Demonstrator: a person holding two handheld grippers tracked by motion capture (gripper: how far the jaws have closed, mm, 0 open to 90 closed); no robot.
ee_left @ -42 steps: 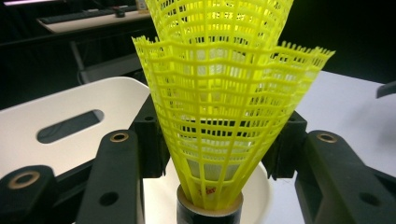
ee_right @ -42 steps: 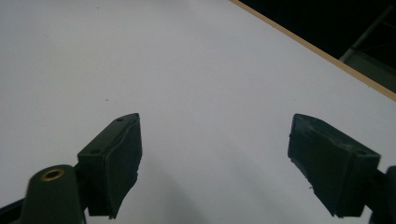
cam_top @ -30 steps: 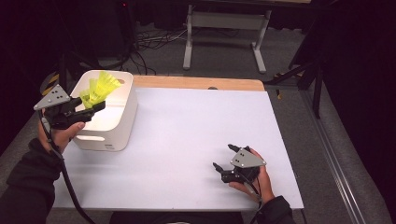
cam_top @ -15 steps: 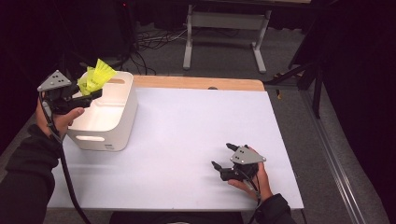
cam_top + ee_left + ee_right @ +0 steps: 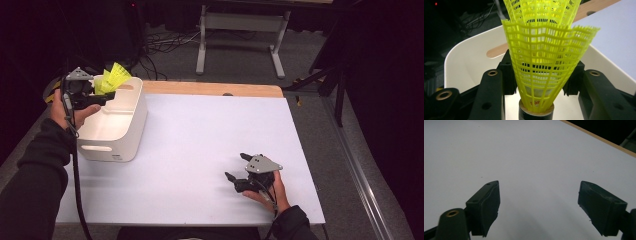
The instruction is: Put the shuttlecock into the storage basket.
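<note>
Lower right of frame: right gripper rests on white surface, jaws apart, empty. Upper left: left gripper jaws clamped on yellow shuttlecocks, nested, above white bin. Judged very light; plastic skirt flexible, crushable. Grip near cork base.

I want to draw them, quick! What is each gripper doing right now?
Left gripper: closed on the yellow shuttlecocks, above the white bin.
Right gripper: jaws open, holding nothing, low over the white table.
</note>
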